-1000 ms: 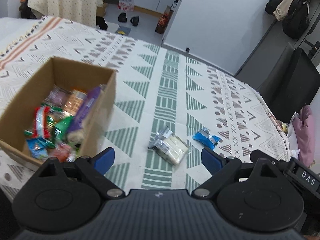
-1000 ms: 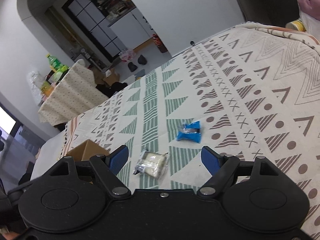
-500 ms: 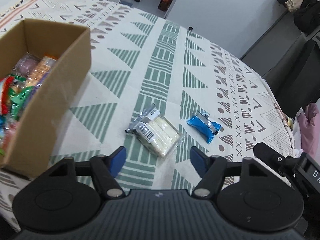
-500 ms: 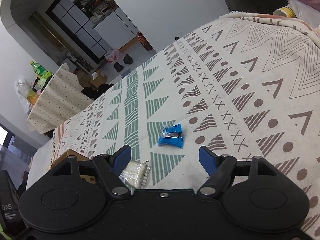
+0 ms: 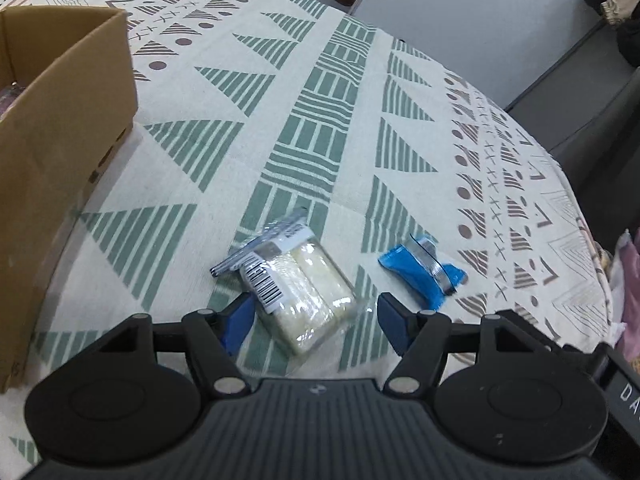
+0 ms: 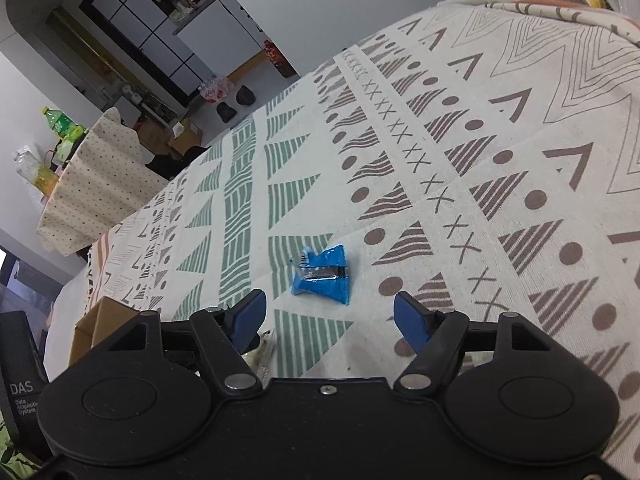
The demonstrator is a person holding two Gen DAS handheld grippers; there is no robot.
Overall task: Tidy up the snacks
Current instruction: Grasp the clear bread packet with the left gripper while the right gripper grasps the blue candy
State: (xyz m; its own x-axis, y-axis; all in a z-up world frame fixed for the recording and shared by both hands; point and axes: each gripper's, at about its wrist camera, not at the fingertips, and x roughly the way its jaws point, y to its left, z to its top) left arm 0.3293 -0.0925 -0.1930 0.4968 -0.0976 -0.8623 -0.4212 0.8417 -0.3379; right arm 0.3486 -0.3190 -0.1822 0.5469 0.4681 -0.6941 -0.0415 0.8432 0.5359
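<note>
Left wrist view shows the left gripper spread wide around the clear biscuit pack on the patterned table; its slippery film could slide out when squeezed.

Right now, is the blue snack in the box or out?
Out. The blue snack lies on the patterned cloth, apart from the cardboard box.

The left gripper has a black ribbed housing, two round black discs, silver pivot screws and blue fingertip pads. The right gripper looks alike, smoother-bodied, with one small central screw and blue pads; a white mark on the left housing is perhaps a logo.
</note>
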